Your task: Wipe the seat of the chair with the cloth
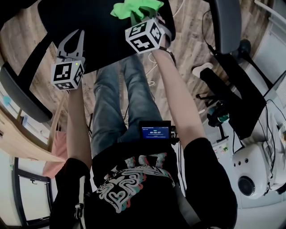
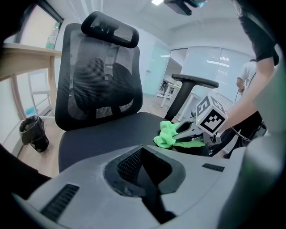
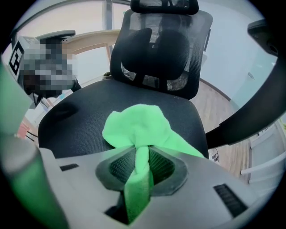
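Note:
A bright green cloth (image 1: 134,8) (image 2: 167,134) (image 3: 138,123) lies bunched on the black chair seat (image 1: 89,27) (image 2: 103,134) (image 3: 80,120), near its right front part. My right gripper (image 1: 136,19) (image 2: 181,132) (image 3: 142,154) points steeply down at it and is shut on a twisted fold of the cloth, which runs back between the pads. My left gripper (image 1: 71,39) (image 2: 143,150) hovers over the seat's front left, apart from the cloth. Its jaws meet at the tips with nothing between them.
The chair's mesh backrest (image 2: 100,76) (image 3: 156,53) rises behind the seat, with armrests (image 1: 22,98) (image 2: 195,82) at both sides. A second black chair (image 1: 225,22) stands to the right. A wooden desk (image 1: 18,138) is at the left, a small bin (image 2: 32,132) beside it.

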Tool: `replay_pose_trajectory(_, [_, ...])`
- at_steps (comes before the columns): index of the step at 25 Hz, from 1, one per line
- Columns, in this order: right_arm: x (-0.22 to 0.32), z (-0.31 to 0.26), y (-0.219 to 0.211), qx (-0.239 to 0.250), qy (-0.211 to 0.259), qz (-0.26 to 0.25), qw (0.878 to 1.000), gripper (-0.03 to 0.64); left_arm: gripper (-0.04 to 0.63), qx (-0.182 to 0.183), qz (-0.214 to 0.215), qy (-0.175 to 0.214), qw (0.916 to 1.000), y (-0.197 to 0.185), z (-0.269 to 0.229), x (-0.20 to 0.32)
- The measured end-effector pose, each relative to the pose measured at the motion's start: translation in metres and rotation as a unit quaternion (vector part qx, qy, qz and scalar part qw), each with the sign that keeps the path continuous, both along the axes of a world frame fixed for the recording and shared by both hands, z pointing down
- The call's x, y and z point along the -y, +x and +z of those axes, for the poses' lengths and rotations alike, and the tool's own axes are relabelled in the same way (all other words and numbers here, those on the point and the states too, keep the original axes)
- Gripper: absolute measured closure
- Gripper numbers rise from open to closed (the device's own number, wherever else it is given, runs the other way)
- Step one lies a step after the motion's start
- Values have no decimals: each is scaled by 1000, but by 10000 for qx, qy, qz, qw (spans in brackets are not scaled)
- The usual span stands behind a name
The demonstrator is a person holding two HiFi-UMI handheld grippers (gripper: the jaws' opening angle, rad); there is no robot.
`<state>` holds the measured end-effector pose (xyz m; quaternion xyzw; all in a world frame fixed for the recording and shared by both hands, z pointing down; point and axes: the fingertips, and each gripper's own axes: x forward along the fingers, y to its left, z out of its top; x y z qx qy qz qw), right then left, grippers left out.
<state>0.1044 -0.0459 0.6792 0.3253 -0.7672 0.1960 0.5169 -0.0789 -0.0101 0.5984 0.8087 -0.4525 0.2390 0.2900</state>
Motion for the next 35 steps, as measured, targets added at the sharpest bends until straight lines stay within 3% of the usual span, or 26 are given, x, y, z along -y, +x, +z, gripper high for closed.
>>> replay_pose_trajectory(20, [-49, 7, -97, 336, -492, -961, 9936, 529, 594, 36, -379, -95, 9992, -17, 12, -5])
replay_pose_trajectory(35, [-57, 6, -143, 529, -697, -1251, 9883, 529, 594, 28, -365, -45, 9993, -17, 12, 1])
